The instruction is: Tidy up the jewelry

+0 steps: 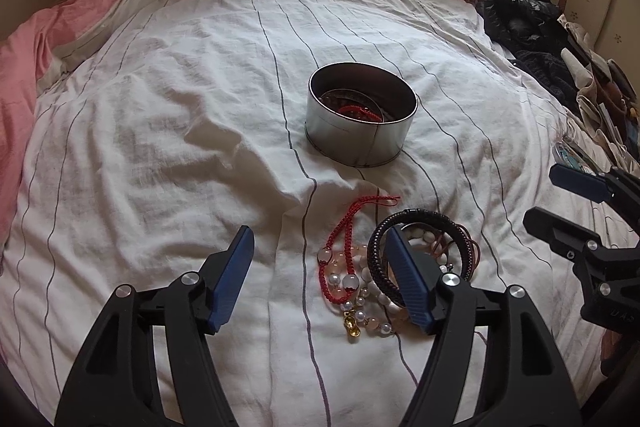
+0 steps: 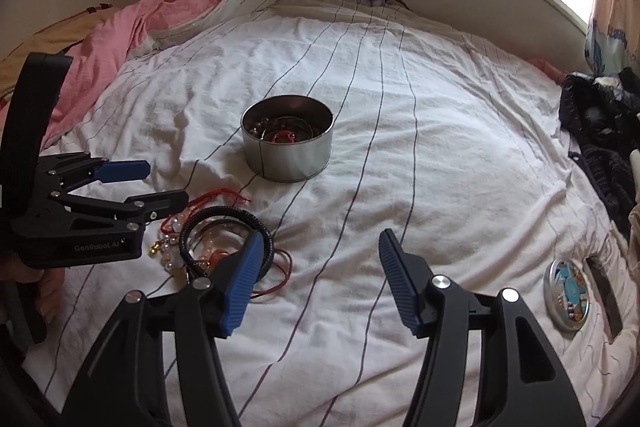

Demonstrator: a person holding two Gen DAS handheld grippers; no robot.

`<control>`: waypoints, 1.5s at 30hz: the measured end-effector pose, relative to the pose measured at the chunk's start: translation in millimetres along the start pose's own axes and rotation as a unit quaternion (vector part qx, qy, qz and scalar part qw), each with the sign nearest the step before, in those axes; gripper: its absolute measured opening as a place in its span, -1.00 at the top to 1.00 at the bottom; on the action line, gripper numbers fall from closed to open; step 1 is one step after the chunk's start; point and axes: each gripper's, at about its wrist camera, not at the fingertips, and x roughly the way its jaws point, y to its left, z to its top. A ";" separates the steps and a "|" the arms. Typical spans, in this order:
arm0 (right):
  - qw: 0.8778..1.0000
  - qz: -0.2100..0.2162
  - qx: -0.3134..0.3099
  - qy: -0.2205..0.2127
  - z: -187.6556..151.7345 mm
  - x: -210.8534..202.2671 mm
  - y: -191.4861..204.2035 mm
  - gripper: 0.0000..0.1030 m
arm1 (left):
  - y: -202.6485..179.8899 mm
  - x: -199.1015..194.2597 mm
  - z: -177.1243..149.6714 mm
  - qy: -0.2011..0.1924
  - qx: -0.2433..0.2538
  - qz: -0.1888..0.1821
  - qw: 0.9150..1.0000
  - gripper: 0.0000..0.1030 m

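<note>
I have both tongs spread wide and empty: my left gripper (image 1: 320, 279) hangs low over the near end of the white pinstriped bedsheet (image 1: 180, 131), my right gripper (image 2: 320, 283) beside it over bare cloth.

The tangled heap of jewelry (image 1: 384, 267) lies on the sheet just under my left gripper's right finger, well short of the round open silver metal tin (image 1: 360, 115), which already holds a few dark and red pieces. In the heap I make out a red braided cord bracelet (image 1: 344, 231), a black woven leather bangle (image 1: 424, 223), pale pearl-like bead strands (image 1: 368, 291) and a small gold charm (image 1: 352, 327).

I judge all of it light. The cord is limp and will drape; the beads look smooth and likely slip between flat pads, so a loop may snag its neighbours (they overlap). The leather bangle seems the stiffest, and it sits on top, so I would pinch its far rim first.
</note>
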 end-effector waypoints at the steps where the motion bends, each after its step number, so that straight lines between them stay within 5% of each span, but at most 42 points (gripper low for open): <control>1: 1.000 0.004 0.004 0.008 -1.4 2.5 -1.0 -0.17 | 0.2 -0.1 -0.3 0.000 0.000 0.000 1.000 -0.28; 9: 0.999 0.009 0.017 0.037 -9.5 12.7 -7.3 -0.18 | -0.3 -1.0 -1.4 0.000 0.002 -0.001 1.000 -0.30; 23: 0.990 0.086 0.098 0.051 -13.4 17.8 -29.4 -0.18 | -2.7 -2.1 -1.9 0.000 0.002 -0.002 1.000 -0.31; 45: 0.990 0.085 0.106 0.042 -14.8 13.4 -35.5 -0.18 | -11.7 -0.7 -3.8 -0.001 0.014 -0.009 1.000 -0.31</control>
